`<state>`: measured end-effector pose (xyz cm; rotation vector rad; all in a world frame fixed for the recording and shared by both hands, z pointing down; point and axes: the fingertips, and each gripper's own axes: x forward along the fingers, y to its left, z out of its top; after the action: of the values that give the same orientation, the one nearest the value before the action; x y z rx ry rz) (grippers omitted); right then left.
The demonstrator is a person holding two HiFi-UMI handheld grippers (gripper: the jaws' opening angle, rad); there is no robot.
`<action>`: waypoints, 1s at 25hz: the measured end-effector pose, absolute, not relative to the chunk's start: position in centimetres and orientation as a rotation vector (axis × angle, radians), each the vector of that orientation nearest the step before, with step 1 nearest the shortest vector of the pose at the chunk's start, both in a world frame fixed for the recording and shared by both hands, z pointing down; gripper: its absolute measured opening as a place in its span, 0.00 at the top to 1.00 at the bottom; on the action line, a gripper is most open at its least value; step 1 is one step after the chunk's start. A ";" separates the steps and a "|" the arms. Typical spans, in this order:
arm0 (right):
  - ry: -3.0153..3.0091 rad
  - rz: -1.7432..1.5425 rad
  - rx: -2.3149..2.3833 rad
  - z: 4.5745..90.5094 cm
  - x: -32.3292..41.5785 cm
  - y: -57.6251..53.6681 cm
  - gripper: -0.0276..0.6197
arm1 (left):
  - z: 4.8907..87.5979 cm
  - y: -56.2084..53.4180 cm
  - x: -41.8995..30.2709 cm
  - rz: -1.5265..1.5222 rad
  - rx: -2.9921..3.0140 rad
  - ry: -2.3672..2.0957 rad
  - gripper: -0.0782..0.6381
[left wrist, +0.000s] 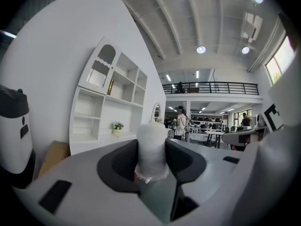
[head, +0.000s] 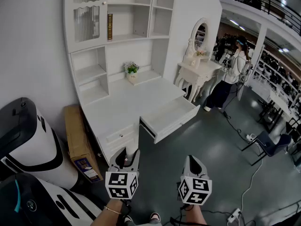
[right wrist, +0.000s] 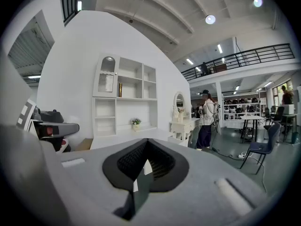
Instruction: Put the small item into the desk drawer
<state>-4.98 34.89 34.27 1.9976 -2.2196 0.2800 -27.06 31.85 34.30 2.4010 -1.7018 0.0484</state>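
Note:
A small white wrapped cylinder stands upright between the dark pads of my left gripper, which is shut on it. In the head view the left gripper hangs low in the middle, over the floor in front of the white desk. The desk's drawer stands pulled out, open and empty, up and to the right of that gripper. Beside it, my right gripper is also short of the desk. Its jaws meet at the tips with nothing between them.
A small potted plant sits at the back of the desk under the white shelves. A cardboard box and a white-and-black machine stand at the left. To the right are a dressing table, a person and a chair.

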 end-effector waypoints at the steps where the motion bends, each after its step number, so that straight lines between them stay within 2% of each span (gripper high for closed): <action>1: -2.224 0.281 1.995 34.2 -5.1 34.9 0.95 | 34.3 31.8 -27.1 0.048 2.400 -1.701 0.66; 15: -2.221 0.318 1.989 34.7 -4.4 34.8 0.95 | 34.6 31.4 -27.0 0.066 2.394 -1.716 0.66; 25: -2.191 0.340 2.008 35.0 1.2 33.0 0.95 | 35.0 29.1 -23.5 0.073 2.381 -1.731 0.66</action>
<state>1.20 33.05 34.96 2.0082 -2.1913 0.3397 -23.51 29.13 35.00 2.3809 -1.7315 0.0731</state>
